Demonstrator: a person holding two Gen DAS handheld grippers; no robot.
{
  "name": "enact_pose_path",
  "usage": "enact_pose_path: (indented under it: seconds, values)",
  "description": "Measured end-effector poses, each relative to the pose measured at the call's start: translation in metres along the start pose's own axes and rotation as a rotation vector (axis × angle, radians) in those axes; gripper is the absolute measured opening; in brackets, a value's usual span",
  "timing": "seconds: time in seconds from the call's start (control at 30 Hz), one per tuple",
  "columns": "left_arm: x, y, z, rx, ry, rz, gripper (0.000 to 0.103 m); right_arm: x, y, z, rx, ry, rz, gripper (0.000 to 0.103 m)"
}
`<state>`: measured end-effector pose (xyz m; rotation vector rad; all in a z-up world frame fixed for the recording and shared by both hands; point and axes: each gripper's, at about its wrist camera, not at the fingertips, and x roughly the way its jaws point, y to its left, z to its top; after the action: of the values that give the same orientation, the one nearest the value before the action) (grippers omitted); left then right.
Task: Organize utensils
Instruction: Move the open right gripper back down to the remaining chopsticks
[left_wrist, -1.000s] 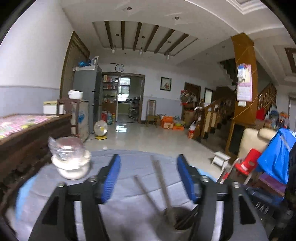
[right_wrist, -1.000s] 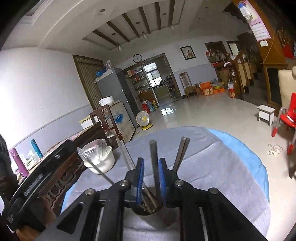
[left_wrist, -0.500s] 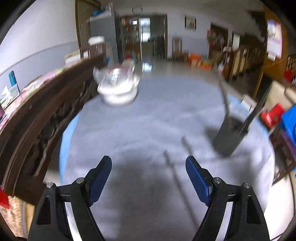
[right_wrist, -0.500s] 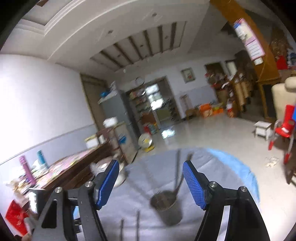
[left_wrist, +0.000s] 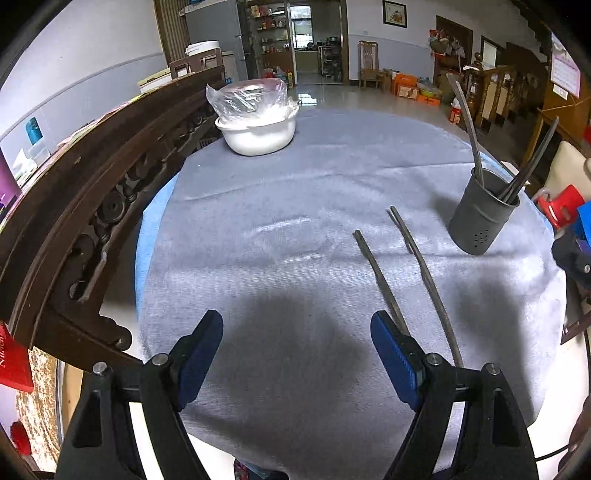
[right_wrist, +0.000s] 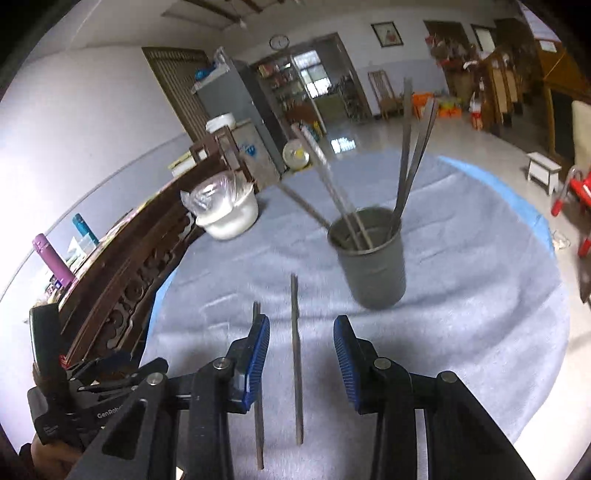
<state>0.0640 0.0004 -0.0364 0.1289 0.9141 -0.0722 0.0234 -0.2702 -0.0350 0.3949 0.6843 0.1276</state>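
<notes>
Metal chopstick (right_wrist: 296, 354) between right gripper (right_wrist: 301, 356) pads

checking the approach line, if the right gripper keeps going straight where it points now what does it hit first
Most likely the loose chopstick lying on the grey cloth between the open jaws of the right gripper, which have just been closing; nothing is clamped. The cup stands further on; depth is unclear.

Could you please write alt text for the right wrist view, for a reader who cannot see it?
The right gripper, jaws open, straddles one of two loose metal chopsticks lying on a grey tablecloth. Beyond stands a grey metal holder with more chopsticks upright inside, and a white bowl covered in plastic.
</notes>
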Motion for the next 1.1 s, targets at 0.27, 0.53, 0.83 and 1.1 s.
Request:
enact_pose_path:
  seconds: [0.27,0.53,0.83,1.1]
  values:
    - [0.017,-0.004,0.001,0.015,0.035,0.015,0.083,0.022,-0.002,-0.004,0.016,0.065,-0.011,0.040]
    - [0.034,-0.009,0.002,0.034,0.076,0.028,0.083,0.036,-0.005,-0.004,0.029,0.097,-0.009,0.040]
    - [0.046,-0.022,0.005,0.071,0.096,0.009,0.083,0.051,-0.010,-0.007,0.019,0.121,-0.024,0.040]
    - [0.058,-0.036,0.010,0.099,0.107,-0.010,0.083,0.062,-0.020,-0.006,0.037,0.137,-0.031,0.040]
